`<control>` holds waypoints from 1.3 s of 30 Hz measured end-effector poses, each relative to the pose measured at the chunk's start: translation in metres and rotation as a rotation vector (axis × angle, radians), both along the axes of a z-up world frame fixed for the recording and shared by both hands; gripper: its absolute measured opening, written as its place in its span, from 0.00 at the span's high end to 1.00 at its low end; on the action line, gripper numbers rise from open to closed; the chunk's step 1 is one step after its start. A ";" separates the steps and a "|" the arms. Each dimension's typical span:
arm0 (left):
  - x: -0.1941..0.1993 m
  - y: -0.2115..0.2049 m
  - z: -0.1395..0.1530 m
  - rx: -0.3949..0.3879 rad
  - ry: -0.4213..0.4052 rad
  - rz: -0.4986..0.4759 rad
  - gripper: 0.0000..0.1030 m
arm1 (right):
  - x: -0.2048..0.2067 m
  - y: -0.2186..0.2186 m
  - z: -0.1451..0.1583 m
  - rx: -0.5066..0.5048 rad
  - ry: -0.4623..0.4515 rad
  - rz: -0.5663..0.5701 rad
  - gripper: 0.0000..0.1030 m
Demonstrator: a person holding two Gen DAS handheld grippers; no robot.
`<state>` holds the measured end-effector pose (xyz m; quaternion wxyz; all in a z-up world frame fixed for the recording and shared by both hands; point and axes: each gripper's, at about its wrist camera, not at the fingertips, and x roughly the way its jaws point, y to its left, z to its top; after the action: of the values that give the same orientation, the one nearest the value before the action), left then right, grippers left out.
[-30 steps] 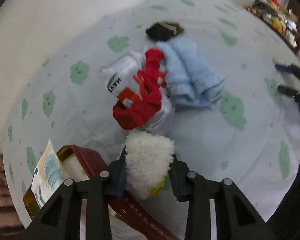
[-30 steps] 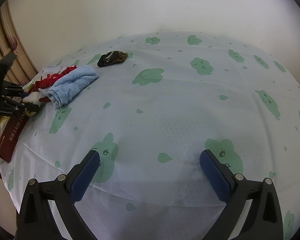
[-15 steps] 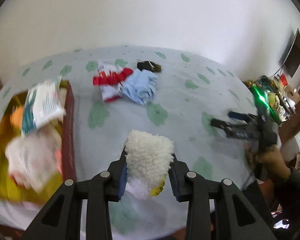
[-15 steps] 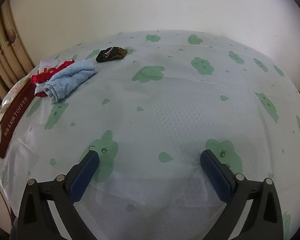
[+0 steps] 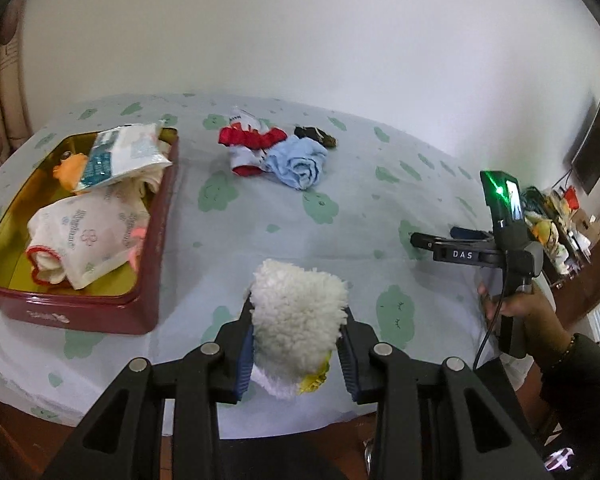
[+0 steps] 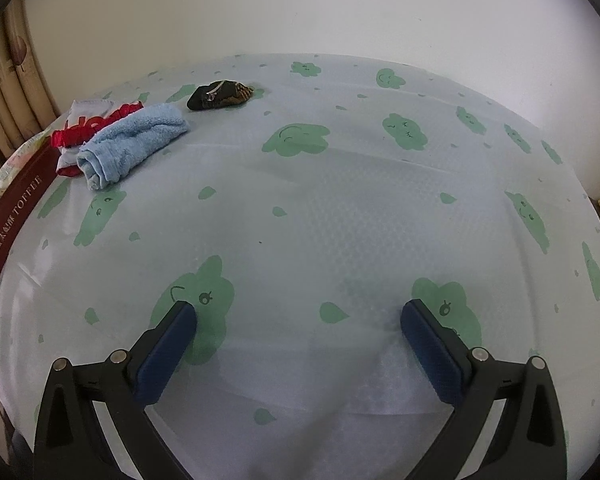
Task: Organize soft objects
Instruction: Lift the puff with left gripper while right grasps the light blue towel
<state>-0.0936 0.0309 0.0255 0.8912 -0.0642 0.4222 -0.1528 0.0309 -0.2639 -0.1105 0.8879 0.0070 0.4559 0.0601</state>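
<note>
Centrally, the cloud-print tablecloth (image 5: 380, 208) carries a red toffee tin (image 5: 152, 248) at its left edge. Right of the tin lie a blue towel (image 5: 300, 162) and a red-and-white cloth (image 5: 246, 146). Nearer, the left gripper (image 5: 296, 354) clamps a white fleecy cloth (image 5: 296, 316); the right gripper (image 6: 298, 322) gapes wide, empty.

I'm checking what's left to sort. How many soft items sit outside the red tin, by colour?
White fluffy item, held in the left gripper: 1
Light blue towel: 1
Red and white cloth: 1
Dark pouch: 1
Total: 4
</note>
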 end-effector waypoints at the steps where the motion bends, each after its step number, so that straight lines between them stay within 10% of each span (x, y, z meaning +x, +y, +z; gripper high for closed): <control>1: -0.001 0.001 0.000 0.001 -0.004 0.004 0.65 | 0.000 0.000 0.000 -0.003 0.001 0.000 0.01; 8: -0.008 0.011 0.003 -0.025 -0.005 0.023 0.65 | 0.007 0.001 0.004 0.009 0.064 -0.064 0.01; 17: -0.009 0.021 0.004 -0.049 0.002 0.054 0.65 | 0.065 0.073 0.061 0.327 0.137 -0.001 0.02; 35: -0.011 0.021 0.007 -0.050 -0.009 0.049 0.65 | 0.151 0.130 0.031 0.479 0.388 -0.118 0.23; 39: -0.011 0.019 0.007 -0.037 -0.017 0.047 0.64 | 0.145 0.134 0.027 0.397 0.362 -0.108 0.55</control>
<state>-0.1044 0.0495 0.0328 0.8969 -0.0891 0.4098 -0.1402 0.1759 -0.1300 -0.0837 0.7753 0.2159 0.5853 0.0985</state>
